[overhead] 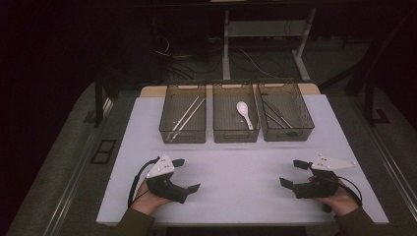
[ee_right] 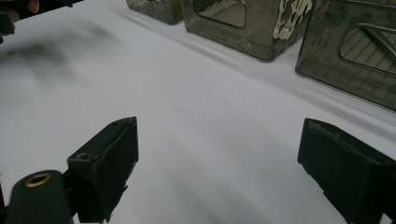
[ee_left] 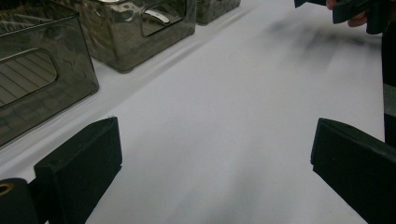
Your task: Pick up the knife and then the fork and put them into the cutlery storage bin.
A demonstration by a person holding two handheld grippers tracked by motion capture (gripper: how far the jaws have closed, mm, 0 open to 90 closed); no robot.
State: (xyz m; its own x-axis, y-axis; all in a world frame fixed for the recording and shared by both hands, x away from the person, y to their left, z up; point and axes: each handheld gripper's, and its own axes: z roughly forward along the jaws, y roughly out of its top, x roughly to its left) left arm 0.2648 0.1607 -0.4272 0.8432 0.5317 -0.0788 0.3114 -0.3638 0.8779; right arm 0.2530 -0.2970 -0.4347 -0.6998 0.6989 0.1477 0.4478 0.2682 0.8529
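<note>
My left gripper (overhead: 186, 174) rested on the white table (overhead: 236, 172) with its jaws spread wide and nothing between them. My right gripper (overhead: 293, 173) sat well apart from it, jaws also wide and empty. Beyond them stood three bins: the left bin (overhead: 183, 129) with chopsticks (overhead: 186, 117), the middle bin (overhead: 236, 130) with a white spoon (overhead: 244, 113), the right bin (overhead: 287, 129) with dark utensils (overhead: 276, 116); bare table lay between.

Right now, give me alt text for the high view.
Three smoky clear bins sit in a row on a white table: chopsticks, a white soup spoon, dark utensils. Near the front edge, the left tongs and right tongs rest open and empty.
</note>
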